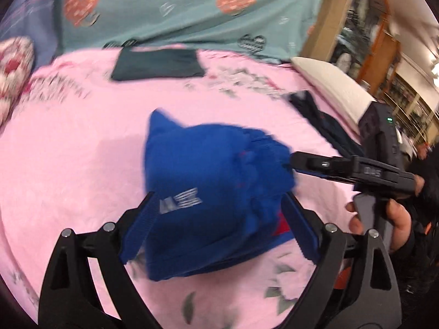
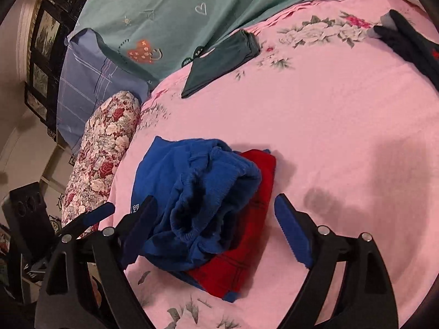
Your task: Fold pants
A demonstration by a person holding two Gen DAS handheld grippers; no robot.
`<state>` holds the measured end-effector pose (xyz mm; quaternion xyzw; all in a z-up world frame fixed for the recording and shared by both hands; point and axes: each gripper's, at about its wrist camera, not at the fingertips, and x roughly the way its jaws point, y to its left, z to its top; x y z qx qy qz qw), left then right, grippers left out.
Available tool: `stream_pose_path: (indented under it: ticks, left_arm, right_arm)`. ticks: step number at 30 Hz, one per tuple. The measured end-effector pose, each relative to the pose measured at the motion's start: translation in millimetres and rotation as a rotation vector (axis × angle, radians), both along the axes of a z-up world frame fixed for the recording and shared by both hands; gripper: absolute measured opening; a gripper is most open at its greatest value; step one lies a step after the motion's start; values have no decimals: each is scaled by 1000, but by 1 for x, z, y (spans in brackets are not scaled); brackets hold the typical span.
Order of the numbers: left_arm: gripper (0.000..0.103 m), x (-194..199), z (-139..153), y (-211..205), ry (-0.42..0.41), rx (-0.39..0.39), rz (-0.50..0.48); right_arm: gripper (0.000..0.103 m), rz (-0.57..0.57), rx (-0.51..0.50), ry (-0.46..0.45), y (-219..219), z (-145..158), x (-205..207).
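The blue and red pants (image 2: 203,213) lie bunched in a folded heap on the pink bed sheet (image 2: 343,142), between the spread jaws of both grippers; neither pair pinches the cloth. The left gripper (image 1: 219,219) straddles the heap from its near side, and the right gripper (image 2: 214,227) reaches in from the side, its fingertip at the waistband in the left wrist view. Bare sheet lies open beyond the heap, up to a dark folded garment (image 2: 222,63). A floral pillow (image 2: 104,159) lines one edge, and a teal heart-print blanket (image 1: 192,5) lies beyond.
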<state>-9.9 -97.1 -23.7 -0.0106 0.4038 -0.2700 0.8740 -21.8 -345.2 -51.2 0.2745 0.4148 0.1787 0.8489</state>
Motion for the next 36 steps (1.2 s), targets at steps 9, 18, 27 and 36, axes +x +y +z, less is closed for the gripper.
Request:
stream_pose_path:
  ticks: [9,18,27,36]
  left_arm:
    - [92,22,-24,15,71,12,73]
    - [96,31,-40,14,85,128,114]
    - [100,-2,-26,-36,-52,170,-69]
    - [101,15,-53,-25,47,197,-63]
  right_arm:
    - [26,81,64,9,9,20,-12]
    - [51,-32,-132,41,-4,20,-27]
    - [52,162,-14,-48,55,62,29]
    - [50,144,10,102,40,8,53]
